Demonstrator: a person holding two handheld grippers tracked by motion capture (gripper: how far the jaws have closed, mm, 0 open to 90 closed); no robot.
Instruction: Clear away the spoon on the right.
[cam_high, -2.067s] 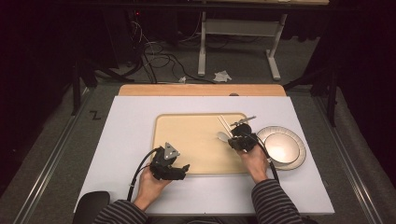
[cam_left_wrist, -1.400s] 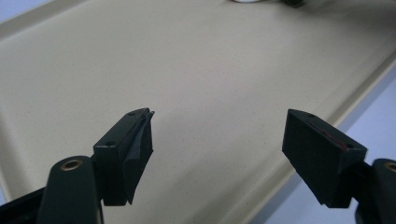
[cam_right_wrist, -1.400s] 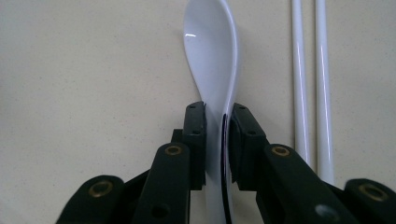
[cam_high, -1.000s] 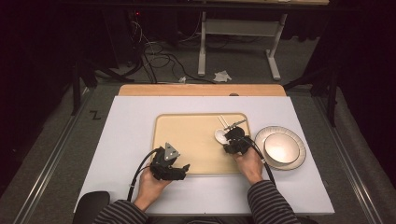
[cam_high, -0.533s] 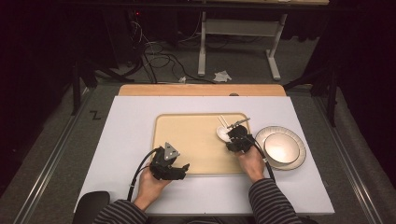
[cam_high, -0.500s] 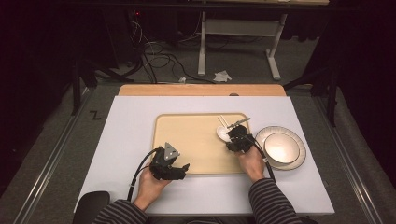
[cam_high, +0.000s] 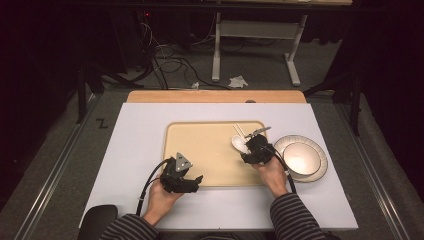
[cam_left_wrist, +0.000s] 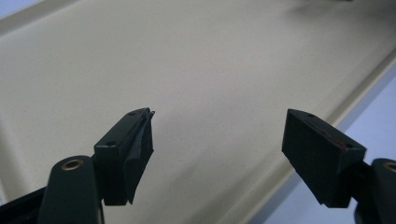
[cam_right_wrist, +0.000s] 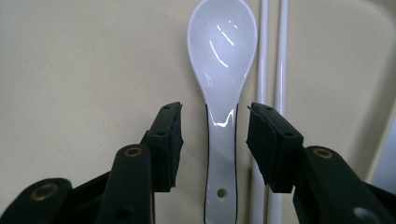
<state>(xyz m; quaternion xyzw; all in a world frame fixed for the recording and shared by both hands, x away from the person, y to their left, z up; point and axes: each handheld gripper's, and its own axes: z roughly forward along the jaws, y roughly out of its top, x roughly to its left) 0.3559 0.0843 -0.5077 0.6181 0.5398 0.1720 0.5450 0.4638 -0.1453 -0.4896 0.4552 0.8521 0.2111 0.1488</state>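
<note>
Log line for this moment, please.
right gripper: jaws just opened, spoon lies between, unpressed | spoon: on tray beside chopsticks | left gripper: open over tray

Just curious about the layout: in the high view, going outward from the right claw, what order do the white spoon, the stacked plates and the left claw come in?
1. White spoon, on the tray beside the right claw.
2. Stacked plates, on its other side, off the tray.
3. Left claw, across the tray at its near edge.

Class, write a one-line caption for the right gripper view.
Open right gripper straddles a white spoon on the tray.
</note>
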